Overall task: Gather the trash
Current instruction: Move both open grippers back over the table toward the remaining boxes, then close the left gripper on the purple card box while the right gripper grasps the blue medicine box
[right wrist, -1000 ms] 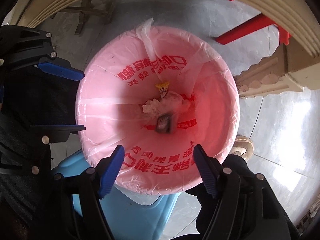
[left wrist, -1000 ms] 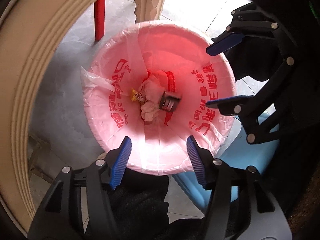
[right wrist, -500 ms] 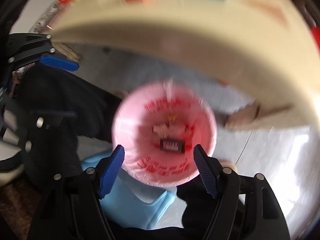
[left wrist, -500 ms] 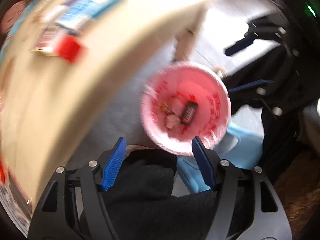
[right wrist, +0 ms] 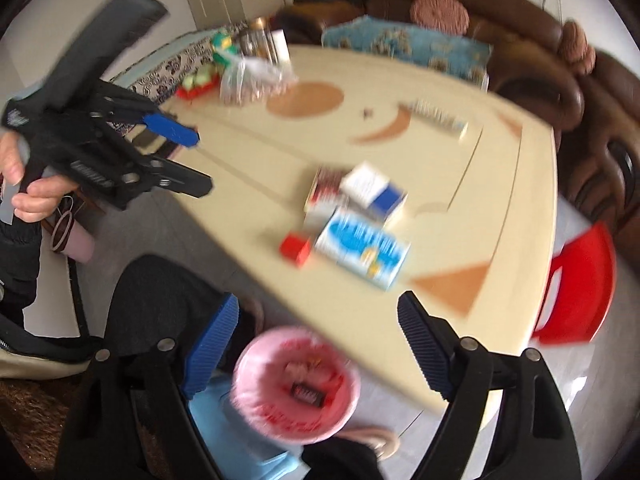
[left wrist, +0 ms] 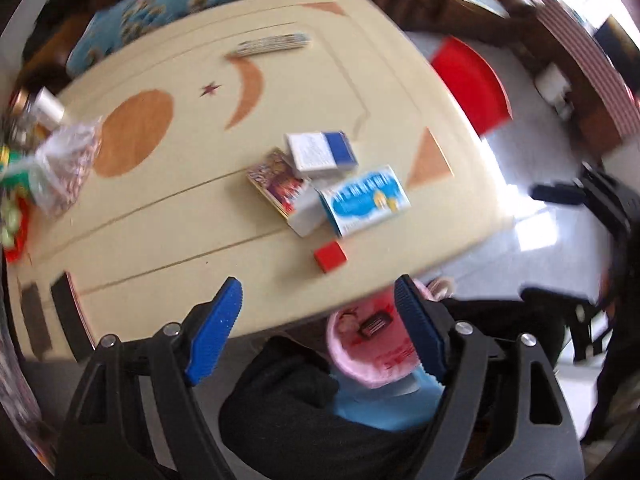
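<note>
A pink-lined trash bin (left wrist: pixel 372 356) (right wrist: pixel 296 388) stands on the floor under the table edge, with paper scraps and a dark wrapper (right wrist: pixel 306 392) inside. On the cream table (left wrist: pixel 180 208) lie a small red box (left wrist: pixel 330 257) (right wrist: pixel 295 247), a blue-and-white carton (left wrist: pixel 364 199) (right wrist: pixel 362 250), a white-and-blue box (left wrist: pixel 320 154) (right wrist: pixel 374 190) and a colourful box (left wrist: pixel 278 180). My left gripper (left wrist: pixel 320 332) is open and empty above the table's near edge. My right gripper (right wrist: pixel 318 348) is open and empty, above the bin. The left gripper also shows in the right wrist view (right wrist: pixel 188 156).
A clear bag of snacks (left wrist: pixel 66 168) (right wrist: pixel 250 78), jars and green-red packets sit at the table's far corner. A flat packet (left wrist: pixel 274 44) lies at the far edge. A red chair (left wrist: pixel 470 88) (right wrist: pixel 576 288) stands beside the table, a brown sofa (right wrist: pixel 520 60) behind. A light blue stool (left wrist: pixel 380 408) stands by the bin.
Both grippers have lifted up and away from the bin and tilted toward the tabletop. The bin now looks small and low in both views. The views are motion-blurred.
</note>
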Motion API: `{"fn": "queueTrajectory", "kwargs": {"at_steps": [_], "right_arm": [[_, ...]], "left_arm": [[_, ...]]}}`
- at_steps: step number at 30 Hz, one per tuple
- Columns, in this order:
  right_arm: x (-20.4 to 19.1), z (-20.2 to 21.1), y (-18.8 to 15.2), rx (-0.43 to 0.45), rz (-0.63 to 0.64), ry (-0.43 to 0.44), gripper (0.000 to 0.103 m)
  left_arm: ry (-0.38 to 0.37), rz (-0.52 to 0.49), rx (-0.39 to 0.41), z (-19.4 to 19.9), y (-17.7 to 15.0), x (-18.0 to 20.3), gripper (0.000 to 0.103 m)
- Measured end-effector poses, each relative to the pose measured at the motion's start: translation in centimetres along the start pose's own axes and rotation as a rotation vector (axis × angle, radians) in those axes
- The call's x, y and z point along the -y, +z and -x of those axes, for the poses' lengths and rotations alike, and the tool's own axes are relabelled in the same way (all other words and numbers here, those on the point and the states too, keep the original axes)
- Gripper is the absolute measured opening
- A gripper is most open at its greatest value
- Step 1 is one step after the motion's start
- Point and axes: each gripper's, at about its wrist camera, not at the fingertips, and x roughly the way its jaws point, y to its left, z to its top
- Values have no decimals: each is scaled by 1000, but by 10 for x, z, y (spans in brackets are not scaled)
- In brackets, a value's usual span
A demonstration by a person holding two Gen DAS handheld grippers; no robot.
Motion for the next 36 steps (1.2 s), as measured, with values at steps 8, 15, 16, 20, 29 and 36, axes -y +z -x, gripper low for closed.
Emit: {"fn": "queueTrajectory", "kwargs": {"at_steps": [8, 15, 16, 20, 29, 36], "right_arm": [[16, -1, 44, -15, 103, 32, 85], [24, -21, 63, -45, 205, 48, 85], [27, -25, 65, -45, 215, 60, 85], [36, -39, 69, -60, 242, 90, 85], [57, -85, 60, -121, 251, 171, 85], [67, -120, 53, -183, 265, 180, 85]], "left_arm": [[0, 212, -96, -29, 47, -30, 77], [5, 293, -133, -52, 81, -36, 77], [1, 306, -139, -57, 85, -38, 77], [-9, 351, -179, -86, 95, -44, 77], [-32, 455, -234, -145, 114, -67, 77], [-56, 479, -292, -180, 123, -72, 77]]}}
